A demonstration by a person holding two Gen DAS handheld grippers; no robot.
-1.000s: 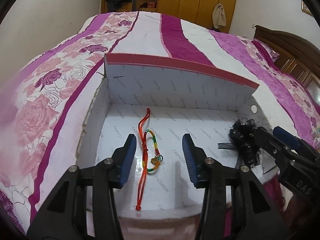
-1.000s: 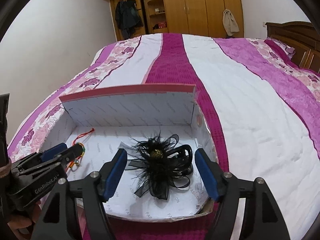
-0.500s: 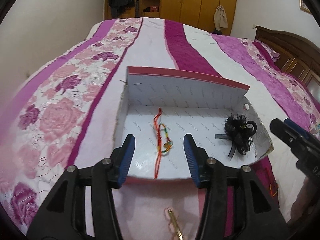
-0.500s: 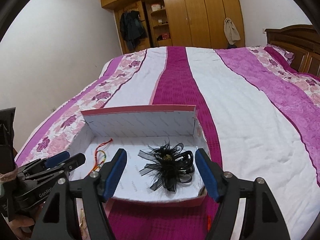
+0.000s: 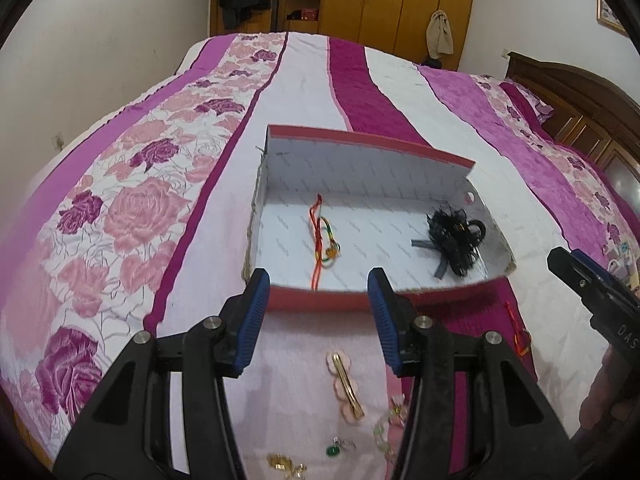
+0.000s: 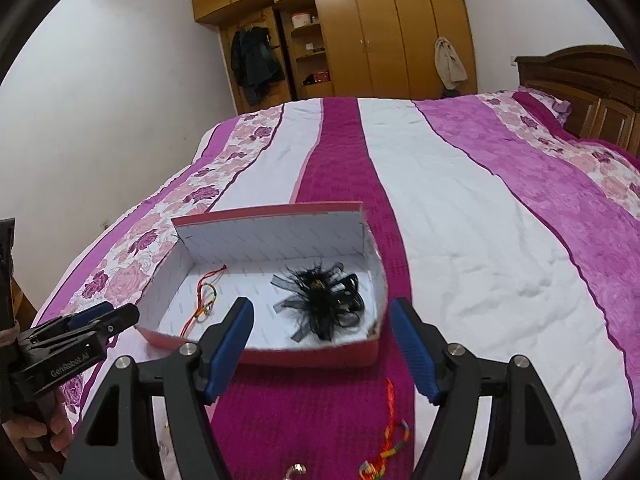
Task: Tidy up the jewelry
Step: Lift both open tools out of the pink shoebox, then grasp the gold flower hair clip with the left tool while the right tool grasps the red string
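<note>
A red box with a white lining (image 5: 360, 160) (image 6: 280, 354) sits on the bed. Inside lie a red and rainbow cord bracelet (image 5: 322, 240) (image 6: 206, 300) and a black feathered hair clip (image 5: 454, 240) (image 6: 324, 300). My left gripper (image 5: 318, 316) hangs open and empty, back from the box's near wall. Below it on the quilt lie a pink and gold hair clip (image 5: 346, 384) and small gold and green trinkets (image 5: 336, 450). My right gripper (image 6: 320, 348) is open and empty before the box. A second rainbow cord bracelet (image 6: 390, 436) (image 5: 518, 330) lies near it.
The bed carries a quilt of pink, magenta and white stripes (image 6: 480, 220). A wooden wardrobe (image 6: 380, 32) stands at the far wall and a dark headboard (image 6: 580, 76) on the right. A silvery hook (image 6: 294, 470) lies at the lower edge of the right wrist view.
Both grippers have drawn back and up from the box, which now looks smaller. The loose trinkets on the quilt in front of the box have come into view.
</note>
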